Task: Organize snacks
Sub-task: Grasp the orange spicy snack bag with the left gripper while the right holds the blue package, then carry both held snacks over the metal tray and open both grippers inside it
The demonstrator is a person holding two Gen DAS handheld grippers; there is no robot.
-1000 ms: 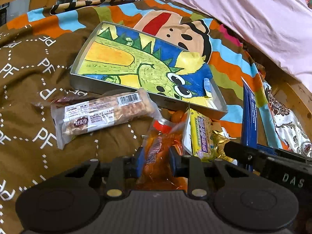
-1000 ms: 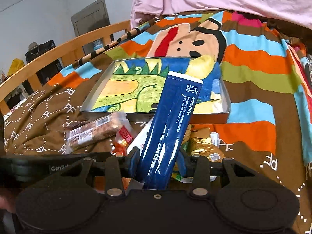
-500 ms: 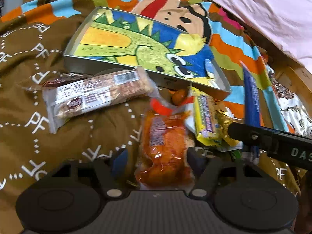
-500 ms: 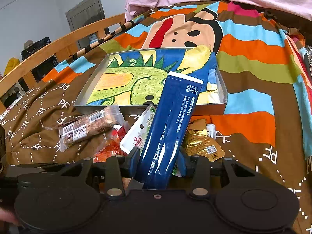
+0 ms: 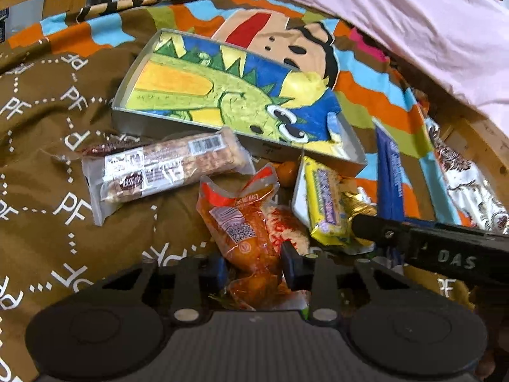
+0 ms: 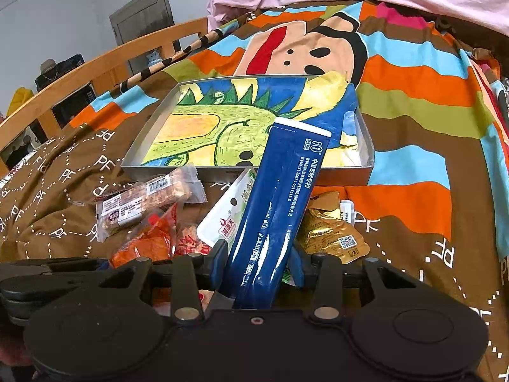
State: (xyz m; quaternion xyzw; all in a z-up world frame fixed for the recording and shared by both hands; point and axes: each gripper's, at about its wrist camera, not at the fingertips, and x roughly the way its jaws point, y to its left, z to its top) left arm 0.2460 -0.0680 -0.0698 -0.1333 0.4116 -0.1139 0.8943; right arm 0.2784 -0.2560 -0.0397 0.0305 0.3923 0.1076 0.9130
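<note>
Everything sits on a bed (image 6: 413, 222) with a soft, rumpled quilt in brown and bright stripes, so nothing lies quite flat. The landmark is the tray (image 6: 366, 146), a shallow grey metal rectangle lined with a crayon-style dinosaur drawing. No snack is in it yet, and I'd guess that's where the snacks are meant to end up.

All the snacks are piled just in front of the tray's near wall. The blue pack (image 6: 280, 210), long, flat and glossy, is clamped low down in the right hand-held gripper (image 6: 259, 265) and leans up toward the tray, probably ready to go over the wall. Left of the pile lies the nut bar (image 5: 165, 168) in clear crinkly wrap, just beside the near wall. The orange pouch (image 5: 245, 238), squishy vacuum-packed plastic, lies between the jaws of the left hand-held gripper (image 5: 251, 267), which are closing on it; the pads seem about to press its sides, so it looks like the next pick. To its right is a small yellow bar (image 5: 324, 203), and next to that a crumpled gold foil packet (image 6: 331, 232).
</note>
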